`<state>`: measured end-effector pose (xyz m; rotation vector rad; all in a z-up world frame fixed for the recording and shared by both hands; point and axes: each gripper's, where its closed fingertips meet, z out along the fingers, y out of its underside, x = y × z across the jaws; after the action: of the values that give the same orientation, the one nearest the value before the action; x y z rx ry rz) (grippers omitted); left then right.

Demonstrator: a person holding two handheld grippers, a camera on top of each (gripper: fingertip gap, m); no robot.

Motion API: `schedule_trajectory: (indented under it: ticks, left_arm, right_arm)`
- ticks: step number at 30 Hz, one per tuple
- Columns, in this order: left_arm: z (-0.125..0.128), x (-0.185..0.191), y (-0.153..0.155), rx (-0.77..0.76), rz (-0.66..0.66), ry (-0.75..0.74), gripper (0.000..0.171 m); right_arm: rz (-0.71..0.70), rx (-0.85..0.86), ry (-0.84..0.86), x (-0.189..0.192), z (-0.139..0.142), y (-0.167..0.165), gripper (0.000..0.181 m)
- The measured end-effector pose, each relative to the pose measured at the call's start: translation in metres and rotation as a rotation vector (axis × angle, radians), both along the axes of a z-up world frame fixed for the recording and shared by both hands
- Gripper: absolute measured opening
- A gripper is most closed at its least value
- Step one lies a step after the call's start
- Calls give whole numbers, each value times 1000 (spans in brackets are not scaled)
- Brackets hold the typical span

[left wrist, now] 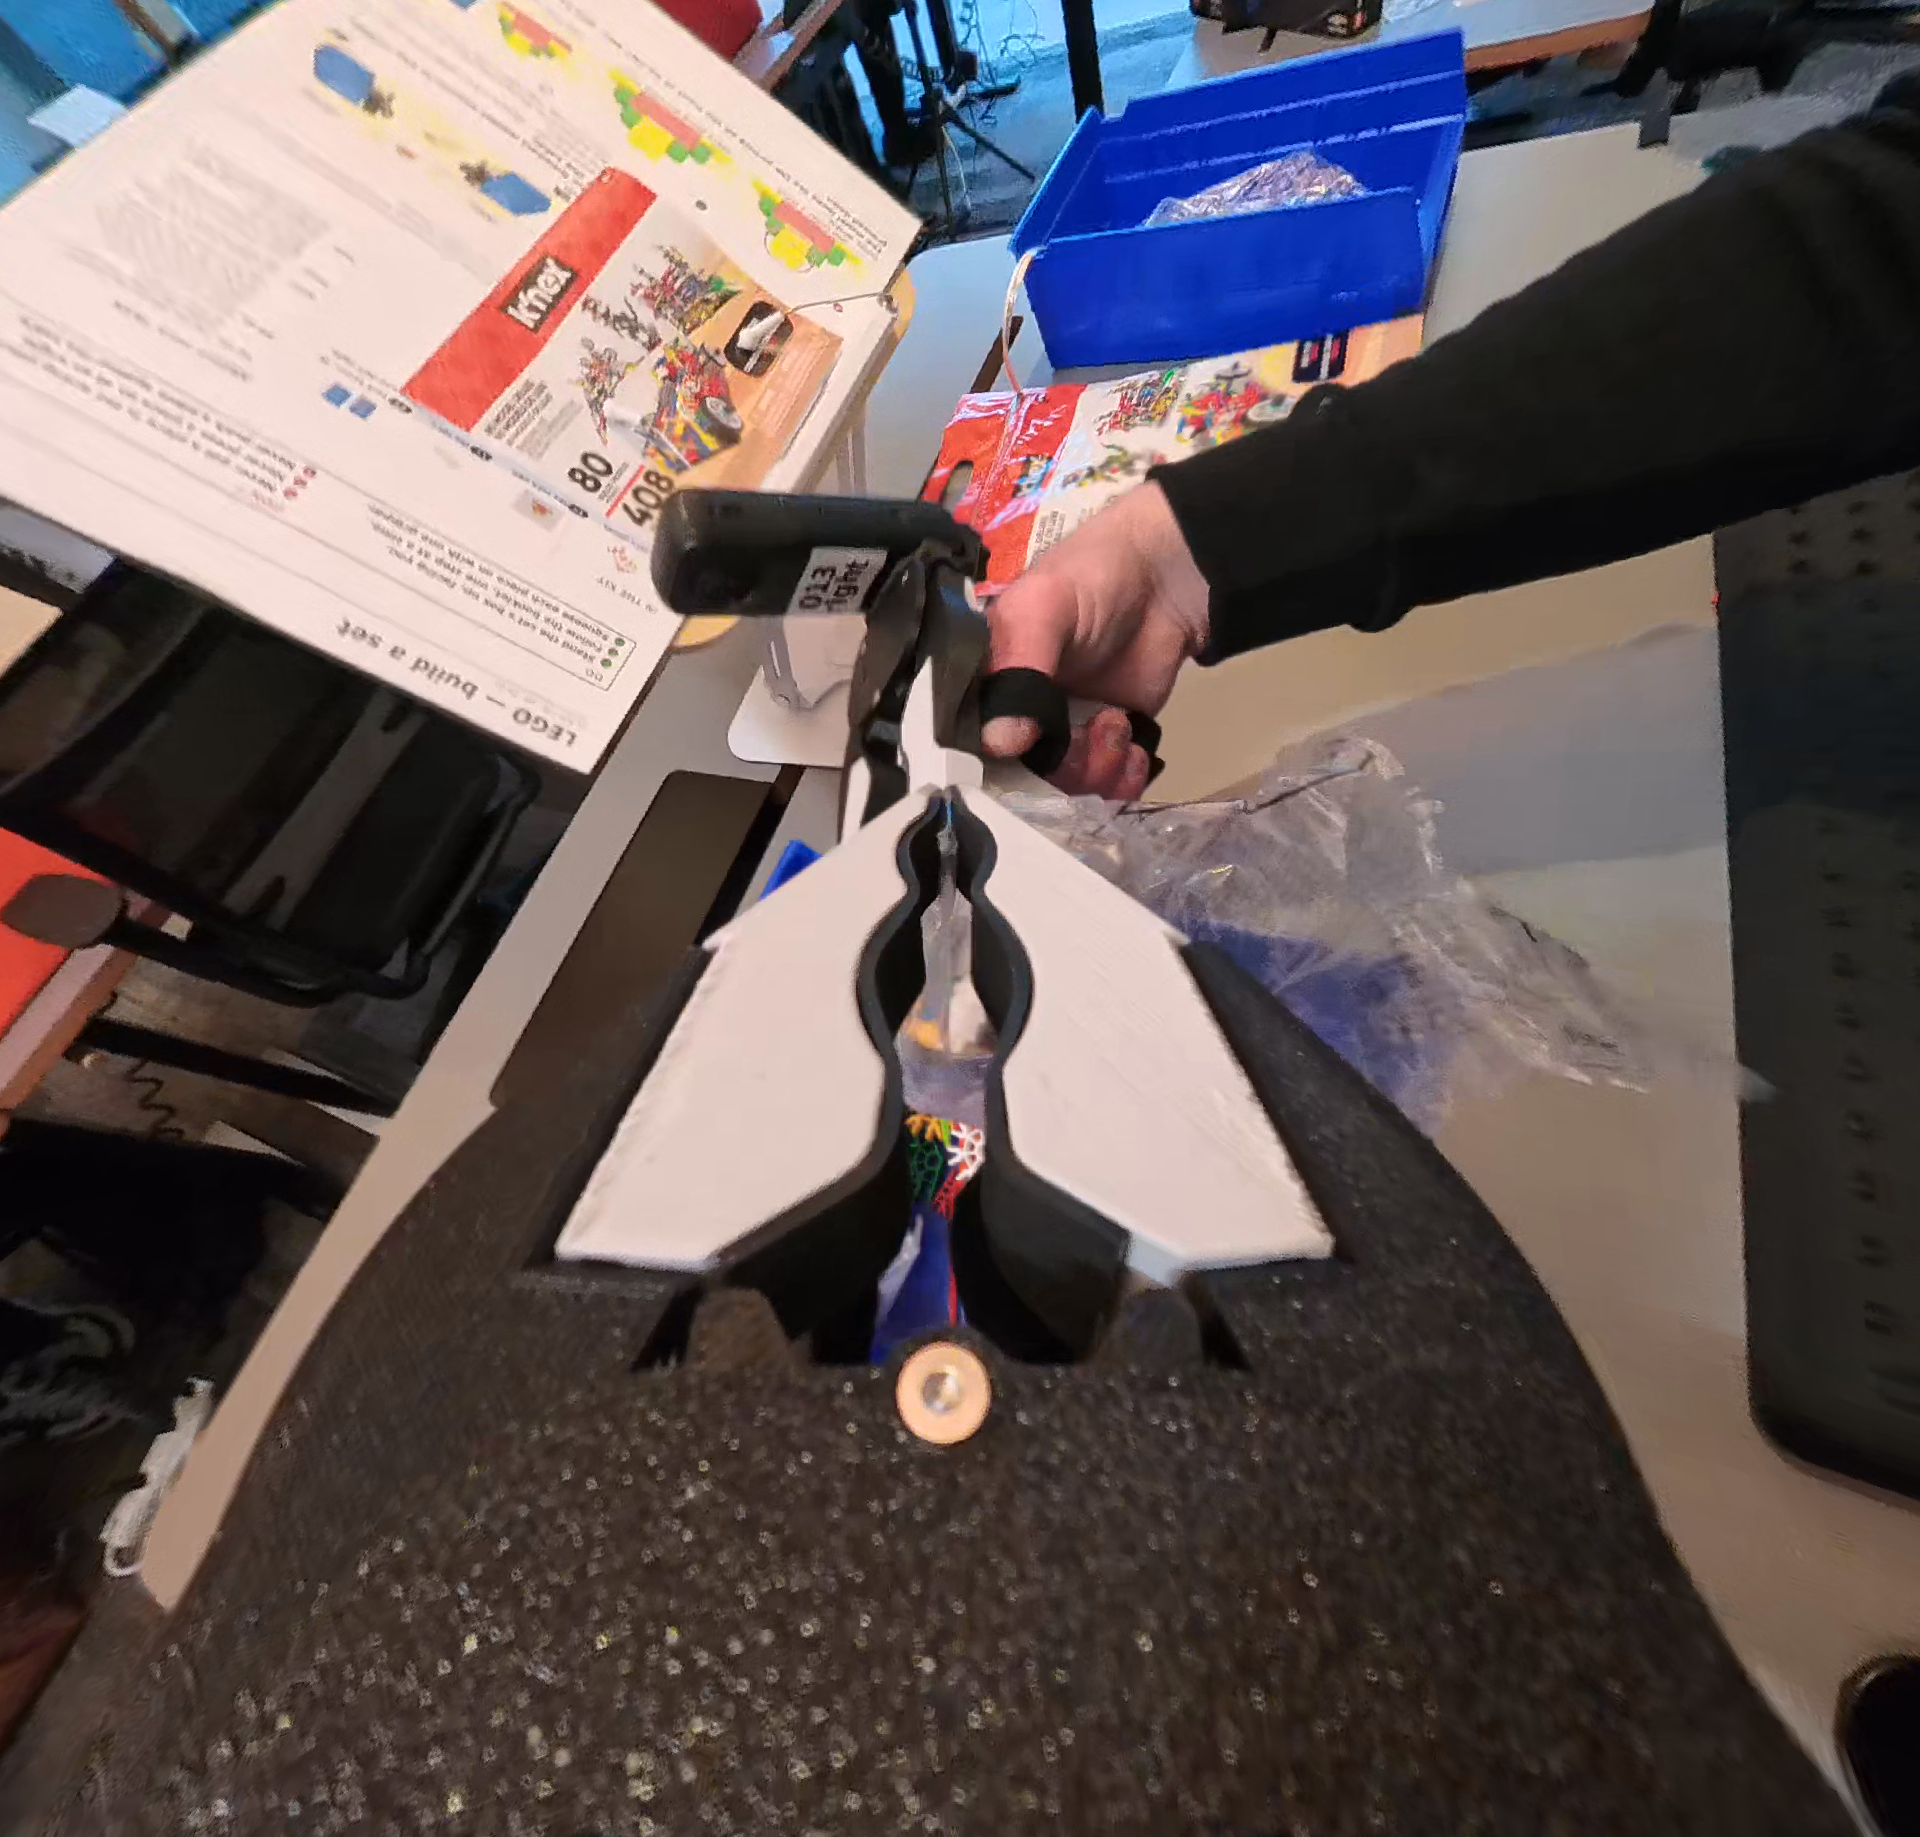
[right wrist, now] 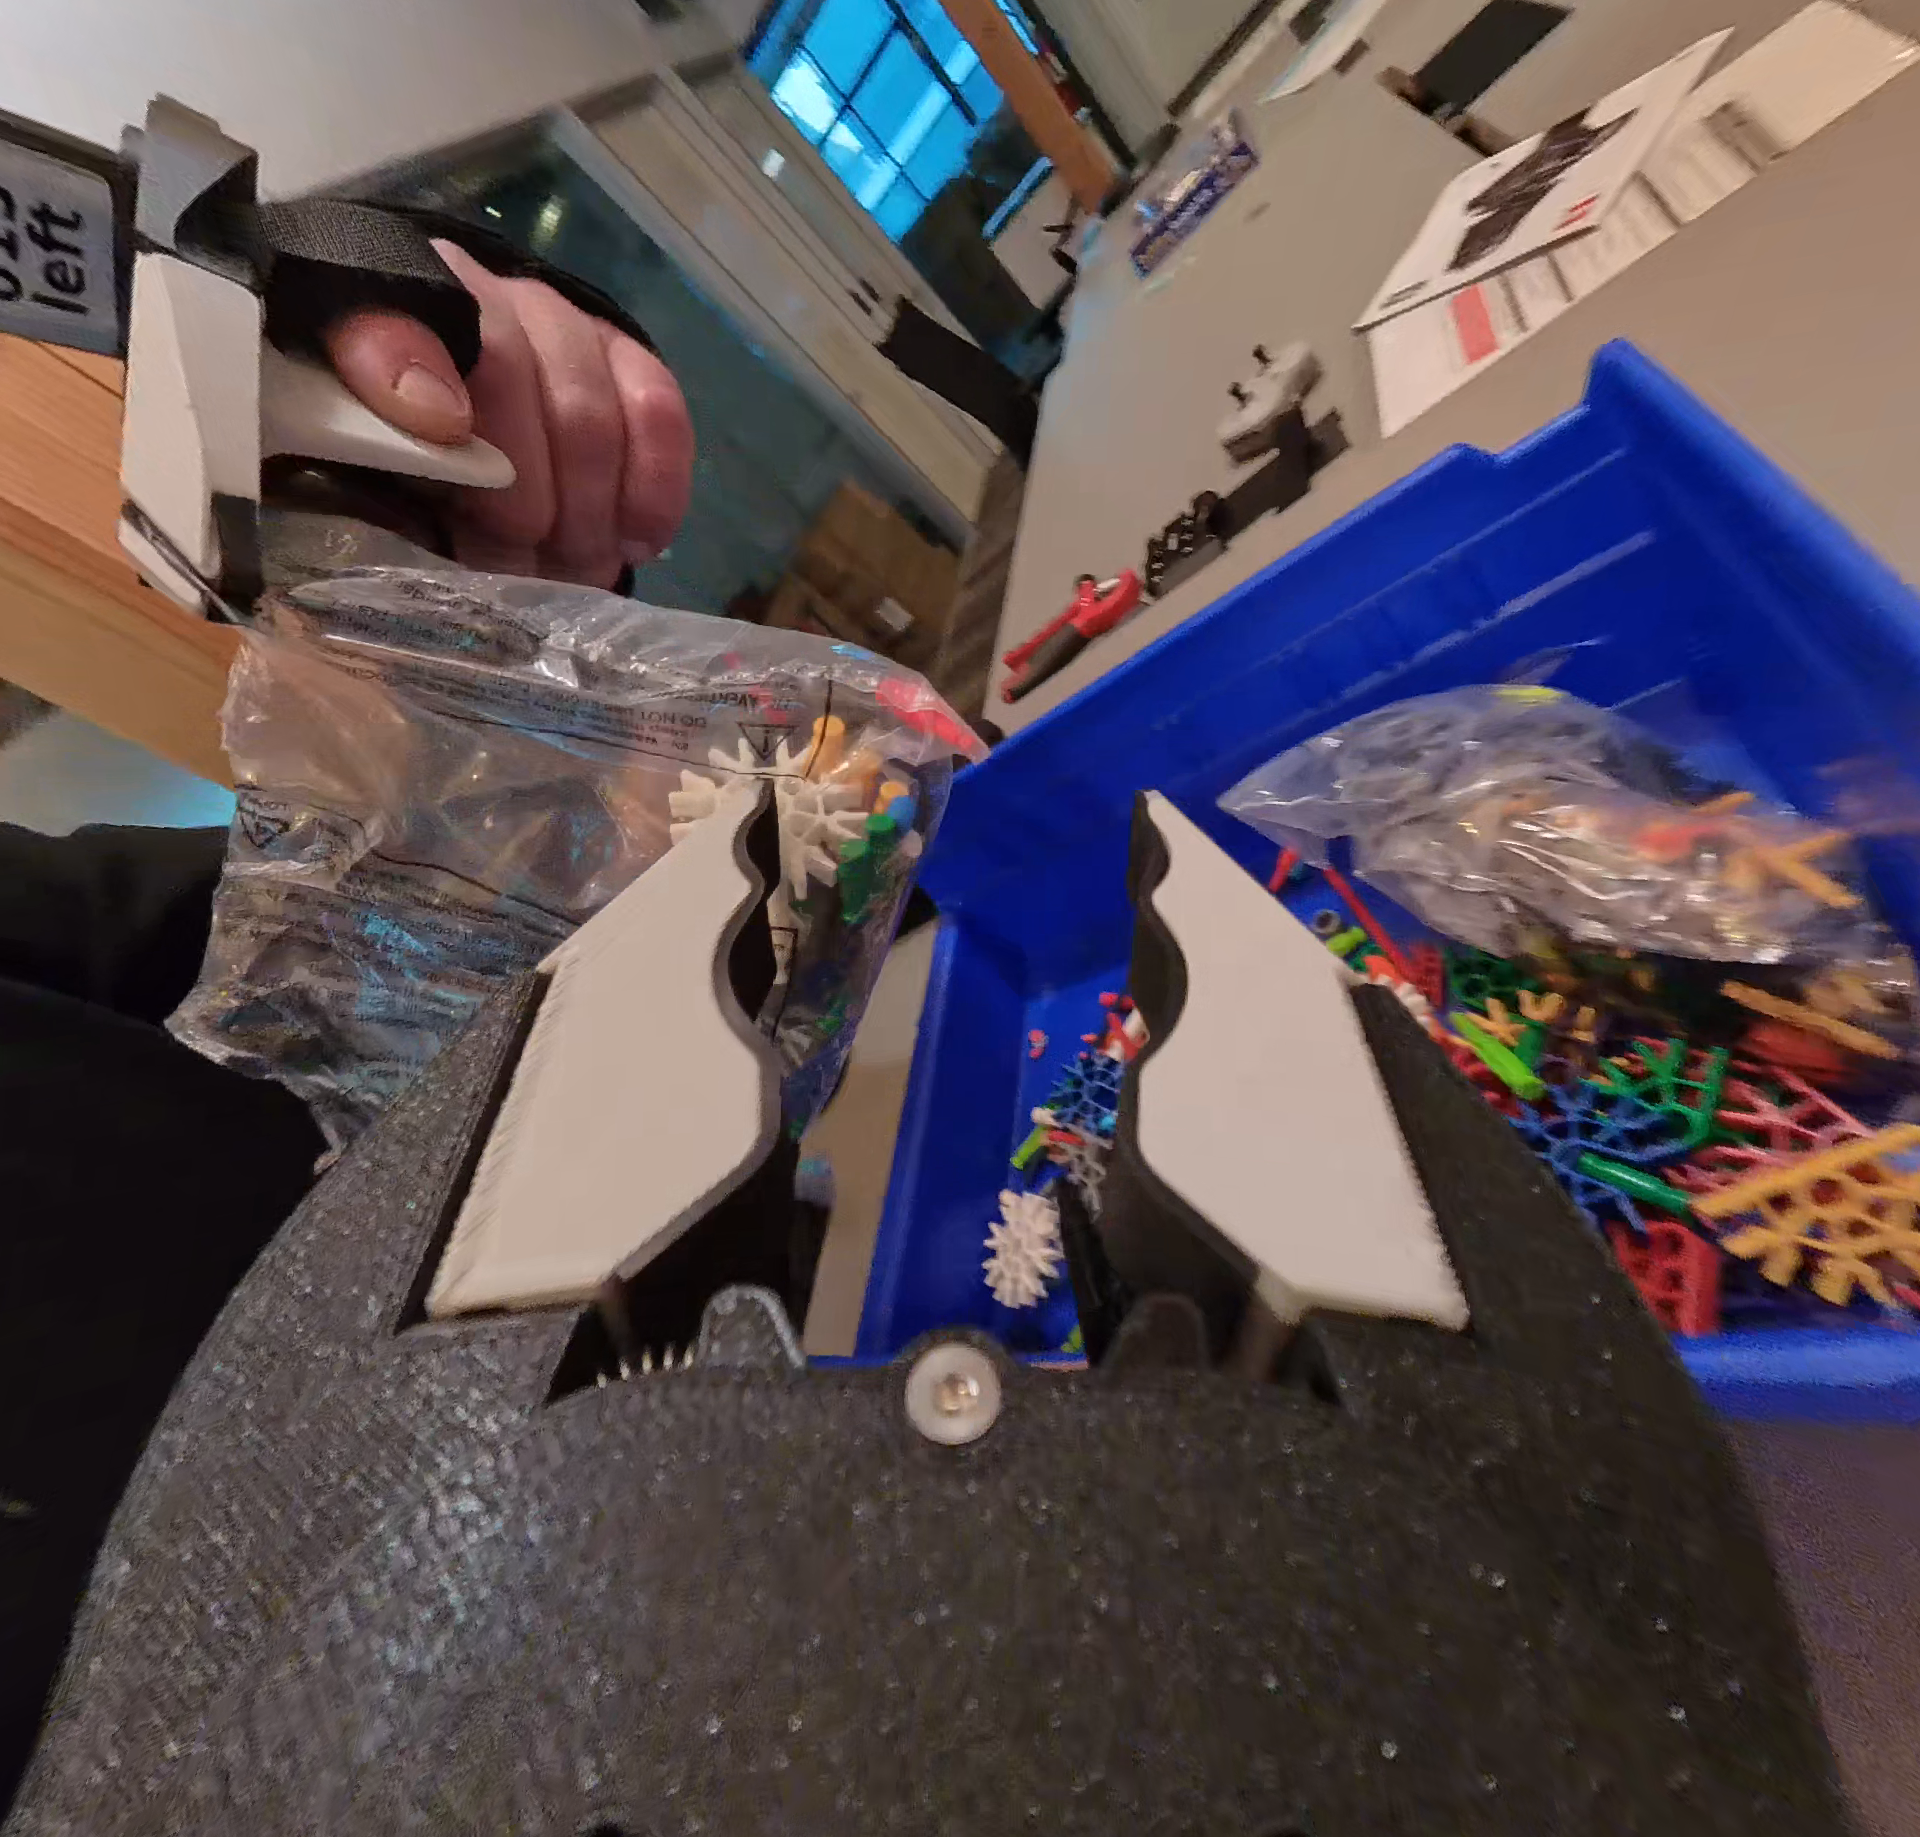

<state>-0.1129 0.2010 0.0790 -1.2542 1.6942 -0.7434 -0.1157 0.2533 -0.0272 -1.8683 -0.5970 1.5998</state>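
My left gripper (left wrist: 945,811) is shut on the edge of a clear plastic bag (left wrist: 1299,914) that holds coloured construction-toy pieces. The same bag (right wrist: 499,811) hangs in the right wrist view, pinched at its top corner by the left gripper (right wrist: 223,598), which a hand holds. My right gripper (right wrist: 951,821) is open. Its left finger (right wrist: 644,1039) lies against the bag's lower part, and its right finger (right wrist: 1247,1060) stands over a blue bin (right wrist: 1558,561). In the left wrist view the right gripper (left wrist: 914,707) sits just beyond my left fingertips, held by a hand with a black sleeve.
The blue bin (left wrist: 1247,270) holds loose coloured pieces (right wrist: 1662,1143) and a second clear bag (right wrist: 1538,831). Printed instruction sheets (left wrist: 364,312) lie on a tilted stand at the left. A red toy box (left wrist: 1091,437) lies flat. A black chair (left wrist: 260,800) stands beside the table.
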Motion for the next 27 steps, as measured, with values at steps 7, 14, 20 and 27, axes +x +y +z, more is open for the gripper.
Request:
schedule_trajectory:
  ticks: [7, 14, 20, 27]
  left_arm:
    - [11, 13, -11, 27, -65, -12, 0]
    - [5, 5, 2, 9, -23, -26, 0]
    - [-15, -19, 29, -25, 88, -17, 0]
    - [-58, -49, 37, -126, 214, -20, 7]
  right_arm:
    - [71, 1, 255, -13, 32, -15, 22]
    - [-88, 112, 193, 1, 40, 10, 0]
    - [-328, 331, 4, 28, 58, 36, 0]
    - [-438, 649, -257, 24, 66, 25, 0]
